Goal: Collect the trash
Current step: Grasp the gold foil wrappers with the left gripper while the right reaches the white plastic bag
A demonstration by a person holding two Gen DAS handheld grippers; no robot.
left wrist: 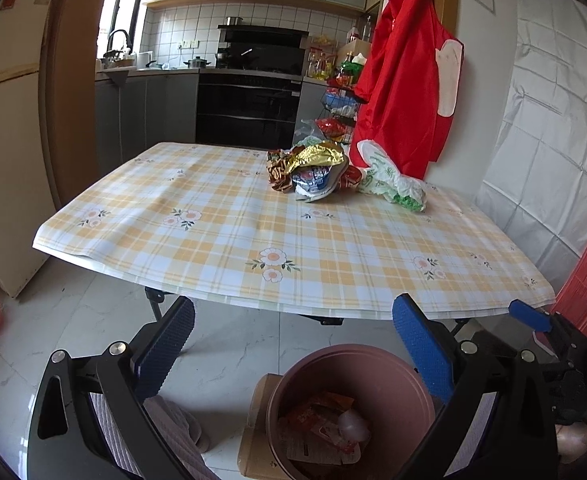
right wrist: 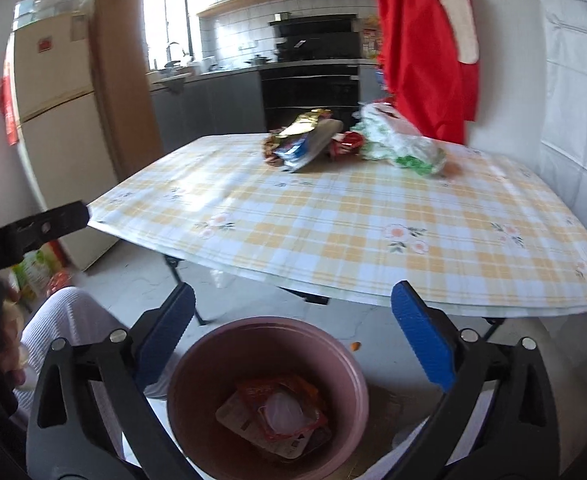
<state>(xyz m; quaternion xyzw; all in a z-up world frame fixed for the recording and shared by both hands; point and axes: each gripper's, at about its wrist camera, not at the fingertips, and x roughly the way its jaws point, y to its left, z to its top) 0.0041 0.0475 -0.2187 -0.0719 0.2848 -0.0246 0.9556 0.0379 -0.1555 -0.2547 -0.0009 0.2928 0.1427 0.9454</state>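
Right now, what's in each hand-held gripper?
Left hand-held gripper: open, holding nothing, above the bin.
Right hand-held gripper: open, holding nothing, above the same bin.

Glossy gold foil wrapper; matt pink plastic bin.

A red apron hangs beside the table's far right corner; a cream fridge stands left; a black oven sits under the counter behind; cardboard lies on the floor.
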